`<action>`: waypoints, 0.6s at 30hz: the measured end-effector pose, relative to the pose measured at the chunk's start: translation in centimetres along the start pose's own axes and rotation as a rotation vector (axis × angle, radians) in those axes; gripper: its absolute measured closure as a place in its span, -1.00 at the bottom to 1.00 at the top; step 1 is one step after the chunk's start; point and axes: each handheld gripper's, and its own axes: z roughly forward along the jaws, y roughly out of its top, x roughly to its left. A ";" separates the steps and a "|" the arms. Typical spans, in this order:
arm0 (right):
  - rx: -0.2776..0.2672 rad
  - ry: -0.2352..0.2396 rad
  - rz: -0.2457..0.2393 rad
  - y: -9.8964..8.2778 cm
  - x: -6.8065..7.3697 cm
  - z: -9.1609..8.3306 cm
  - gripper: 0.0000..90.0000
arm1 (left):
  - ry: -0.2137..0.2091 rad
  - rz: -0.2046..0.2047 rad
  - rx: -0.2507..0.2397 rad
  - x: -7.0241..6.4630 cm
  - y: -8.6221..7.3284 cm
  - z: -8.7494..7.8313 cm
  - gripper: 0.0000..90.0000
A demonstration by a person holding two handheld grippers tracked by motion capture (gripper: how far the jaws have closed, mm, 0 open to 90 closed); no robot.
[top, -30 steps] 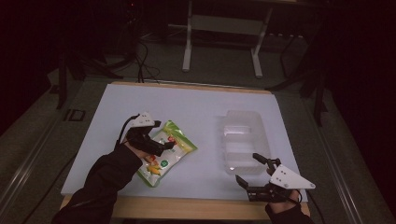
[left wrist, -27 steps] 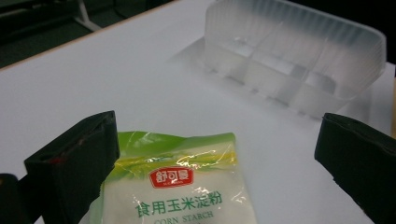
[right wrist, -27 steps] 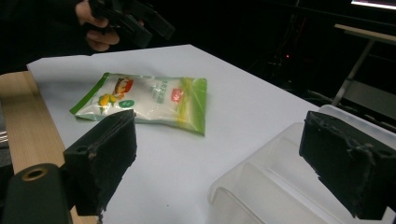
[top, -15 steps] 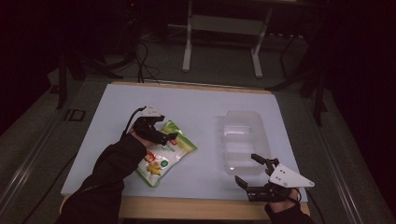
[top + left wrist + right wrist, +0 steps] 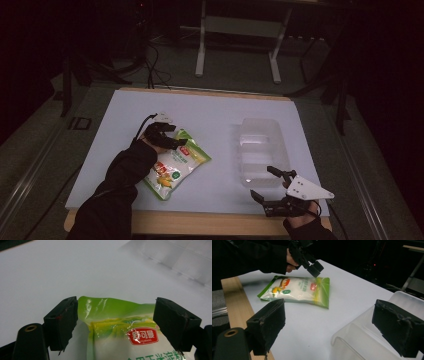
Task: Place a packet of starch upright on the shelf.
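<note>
A green and white food pouch (image 5: 175, 165) lies flat on the white table mat, left of the middle. My left gripper (image 5: 176, 141) is lowered over the pouch's far green end. In the left gripper view that end of the pouch (image 5: 120, 327) sits between the jaws of the gripper (image 5: 116, 307). The jaws have just been closing but still stand apart; the left pad touches the pouch's corner and the plastic is not squeezed. My right gripper (image 5: 261, 182) rests open near the front right, empty, just in front of a clear plastic container (image 5: 262, 145).
The white mat (image 5: 210, 110) covers the table, with a wooden strip (image 5: 200, 222) along the front edge. In the right gripper view the container's near wall (image 5: 362, 340) lies close below the jaws, and the pouch (image 5: 297, 291) and left gripper (image 5: 315, 266) lie farther off. Metal desk legs stand beyond the table.
My left gripper has moved right and down from the pouch's left side onto its far end, and its jaws have narrowed. The right gripper has stayed put.
</note>
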 end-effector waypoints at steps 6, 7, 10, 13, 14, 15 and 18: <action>0.016 0.011 0.004 -0.1 0.1 0.3 -0.75 | -0.032 -0.060 0.092 1.5 -0.6 0.9 -0.63; 0.016 0.011 0.004 -0.1 0.1 0.3 -0.75 | -0.032 -0.060 0.092 1.5 -0.6 0.9 -0.63; 0.017 0.012 0.004 -0.2 0.0 0.3 -0.75 | -0.033 -0.056 0.118 1.7 -0.9 1.1 -0.63; 0.021 0.011 0.005 -0.2 0.0 0.4 -0.75 | -0.057 -0.070 0.151 1.8 -1.0 1.5 -0.63; 0.021 0.012 0.004 -0.2 0.0 0.4 -0.75 | -0.060 -0.071 0.168 1.9 -1.0 1.6 -0.63; 0.022 0.012 0.004 -0.2 0.0 0.4 -0.75 | -0.055 -0.063 0.181 1.9 -1.1 1.7 -0.63; 0.023 0.013 0.003 -0.2 0.0 0.4 -0.75 | -0.069 -0.071 0.188 1.9 -1.1 1.8 -0.62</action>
